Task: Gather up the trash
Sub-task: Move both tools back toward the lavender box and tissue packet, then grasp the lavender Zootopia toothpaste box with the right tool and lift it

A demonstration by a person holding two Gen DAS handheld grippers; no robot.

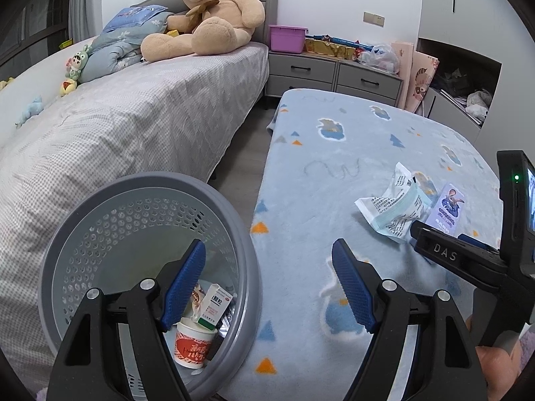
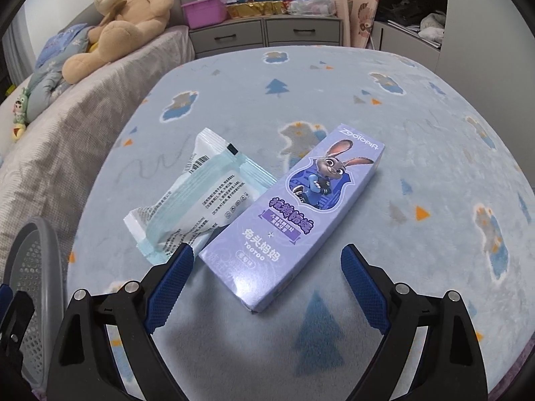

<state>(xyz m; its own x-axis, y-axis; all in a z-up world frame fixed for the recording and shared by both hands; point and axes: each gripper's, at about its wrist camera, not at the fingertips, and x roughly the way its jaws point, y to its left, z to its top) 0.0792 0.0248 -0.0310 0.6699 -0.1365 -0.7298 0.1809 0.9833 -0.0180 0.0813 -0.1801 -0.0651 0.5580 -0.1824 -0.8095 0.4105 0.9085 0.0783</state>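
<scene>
Ahead of your right claw: the purple carton [image 2: 294, 214] lies flat on the blue blanket [image 2: 418, 167], its near end between the two blue pads, neither pad touching it.
Purple carton: long box with a cartoon rabbit printed on top; it also shows past the wrapper in the left view [image 1: 449, 209].
Wrapper: a crumpled white and pale green packet [image 2: 197, 200] sits just left of the carton, its far corner touching the carton's long side; its near corner is hidden behind your right claw's left pad [image 2: 170, 287].
Right claw [image 2: 267, 287]: jaws wide, nothing held.
Left claw [image 1: 269, 284]: jaws wide, nothing held; you hold it over the edge of the blanket beside the bin.
Bin: the grey perforated basket [image 1: 100, 230] stands below and left of your left claw, against the grey bed [image 1: 133, 117].
Bin contents: a red and white paper cup [image 1: 192, 347] and a small white box [image 1: 215, 304] lie inside.
Farther off: a teddy bear [image 1: 207, 16] sits on the bed, and drawers [image 1: 334, 73] stand against the wall.
</scene>
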